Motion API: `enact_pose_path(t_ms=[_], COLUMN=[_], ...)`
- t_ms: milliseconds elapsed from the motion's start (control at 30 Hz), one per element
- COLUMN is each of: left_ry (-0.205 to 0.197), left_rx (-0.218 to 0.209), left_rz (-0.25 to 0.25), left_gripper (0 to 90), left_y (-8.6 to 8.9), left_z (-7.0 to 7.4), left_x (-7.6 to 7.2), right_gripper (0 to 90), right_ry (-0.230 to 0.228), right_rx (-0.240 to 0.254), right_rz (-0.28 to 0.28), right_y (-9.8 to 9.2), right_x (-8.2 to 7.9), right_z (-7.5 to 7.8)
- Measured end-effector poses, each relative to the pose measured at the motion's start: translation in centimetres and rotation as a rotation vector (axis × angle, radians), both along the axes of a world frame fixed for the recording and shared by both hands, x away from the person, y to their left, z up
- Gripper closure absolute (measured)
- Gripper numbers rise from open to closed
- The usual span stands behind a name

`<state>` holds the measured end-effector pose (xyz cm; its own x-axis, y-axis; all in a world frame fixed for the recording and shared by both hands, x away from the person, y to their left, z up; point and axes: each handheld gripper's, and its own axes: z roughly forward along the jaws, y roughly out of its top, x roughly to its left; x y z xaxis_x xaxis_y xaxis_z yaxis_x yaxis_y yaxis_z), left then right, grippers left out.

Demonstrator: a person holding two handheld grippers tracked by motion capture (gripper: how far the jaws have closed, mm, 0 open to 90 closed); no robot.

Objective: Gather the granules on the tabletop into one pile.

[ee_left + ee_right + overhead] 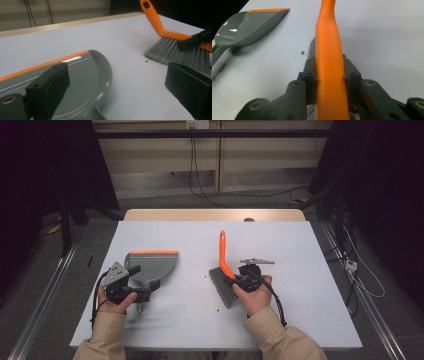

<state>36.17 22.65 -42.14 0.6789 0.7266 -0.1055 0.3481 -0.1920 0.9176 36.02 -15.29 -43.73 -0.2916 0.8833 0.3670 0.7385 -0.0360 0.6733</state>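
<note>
A grey dustpan [152, 262] with an orange lip lies left of centre on the white table [300, 250]. My left gripper [140, 282] sits at its handle end. Its jaws stand wide apart in the left gripper view, and the pan [85, 72] lies low between them with no pad pressing on it. My right gripper [239, 279] is shut on the orange handle of a hand brush [223, 250]. Its grey bristles [223, 287] rest on the table. In the right gripper view both jaws clamp the handle [328, 37]. A small crumb [302, 52] lies just beside the bristles.
A few dark crumbs [206, 275] lie on the table around the brush. A wooden strip [215, 215] runs along the far edge. Cables hang behind the table, and metal rails run along both sides on the floor.
</note>
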Motion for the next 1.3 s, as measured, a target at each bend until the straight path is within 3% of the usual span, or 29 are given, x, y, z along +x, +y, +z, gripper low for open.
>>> enact_pose_path(t_ms=[167, 400, 600, 733, 900, 1033, 1100, 1300], left_ry=[0.0, 0.002, 0.003, 0.004, 0.005, 0.005, 0.004, 0.001], left_rx=[-0.002, -0.004, -0.008, -0.012, -0.019, -0.018, -0.018, -0.015], left_rz=[0.0, 0.002, 0.003, 0.005, 0.009, 0.011, 0.011, 0.011], left_gripper=[5.6, 5.6, 5.6, 5.6, 5.6, 5.6, 5.6, 5.6], left_y=[0.0, 0.0, 0.1, 0.2, 0.3, 0.3, 0.3, 0.2], left_z=[0.0, 0.0, 0.0, -0.1, -0.1, -0.1, -0.1, 0.0], left_x=[0.0, 0.1, 0.1, 0.2, 0.2, 0.2, 0.2, 0.1], right_gripper=[70.1, 70.7, 70.7, 70.7, 70.8, 70.5, 70.4, 70.3], right_ry=[-0.006, -0.027, -0.062, -0.047, 0.012, 0.047, 0.033, 0.044], right_rx=[0.001, 0.059, 0.068, 0.082, 0.091, 0.08, 0.057, 0.066], right_rz=[-0.001, 0.013, 0.035, 0.058, 0.062, 0.028, 0.016, -0.041], right_y=[-0.2, 0.0, 2.1, 4.3, 6.3, 5.5, 4.7, 1.7], right_x=[0.1, 0.4, 2.0, 3.2, 4.4, 4.7, 4.5, 3.6], right_z=[0.1, 1.2, 2.2, 1.5, 0.1, -0.2, -0.2, -0.3])
